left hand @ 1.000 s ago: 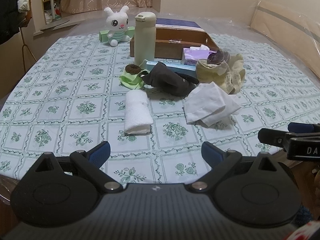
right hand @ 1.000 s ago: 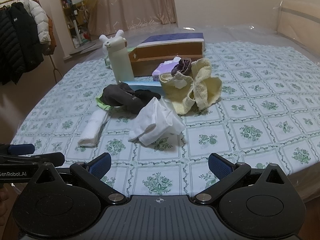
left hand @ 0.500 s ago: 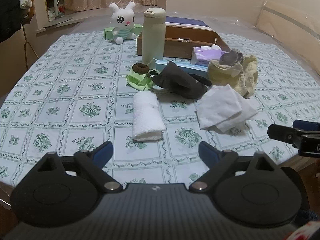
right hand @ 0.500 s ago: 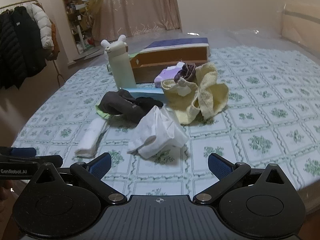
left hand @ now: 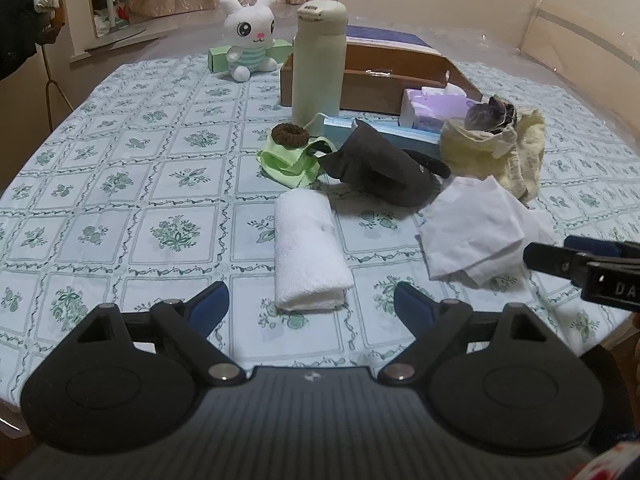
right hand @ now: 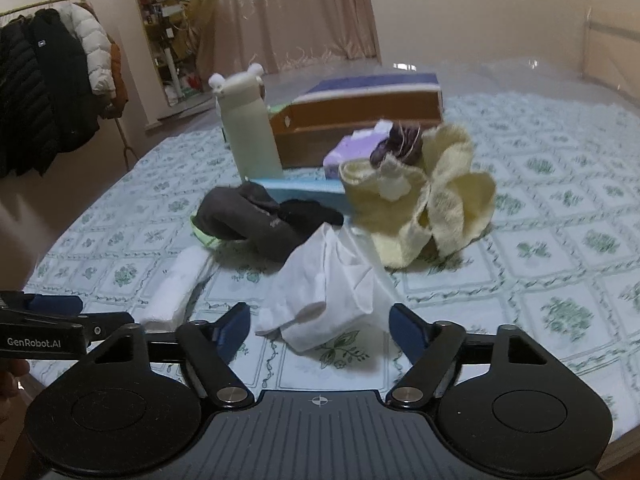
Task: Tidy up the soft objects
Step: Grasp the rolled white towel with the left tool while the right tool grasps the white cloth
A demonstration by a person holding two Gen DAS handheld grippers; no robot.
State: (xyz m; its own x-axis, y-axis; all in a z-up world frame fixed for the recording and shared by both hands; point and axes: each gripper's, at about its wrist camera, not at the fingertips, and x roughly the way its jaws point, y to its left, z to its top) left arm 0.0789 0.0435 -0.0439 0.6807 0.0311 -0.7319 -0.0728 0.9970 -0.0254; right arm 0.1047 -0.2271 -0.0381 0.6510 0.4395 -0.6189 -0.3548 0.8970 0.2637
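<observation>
Left wrist view: left tongs (left hand: 311, 305) standing apart and empty, having just narrowed slightly and come closer to the rolled white towel (left hand: 307, 251), now lying just ahead of the gap near the table's (left hand: 120, 184) near edge; probably lining up for a first pick. Crumpled white cloth (left hand: 472, 232) lying toward the near right edge, black garment (left hand: 380, 168) and yellow towel (left hand: 496, 152) nearer the middle, the right tongs' finger showing at the right. Right wrist view: right tongs (right hand: 319, 330) having just been closing, still apart, pads not pressing; crumpled white cloth's lower edge sitting between the tips, so a grasp seeming imminent, nothing sorted yet.
</observation>
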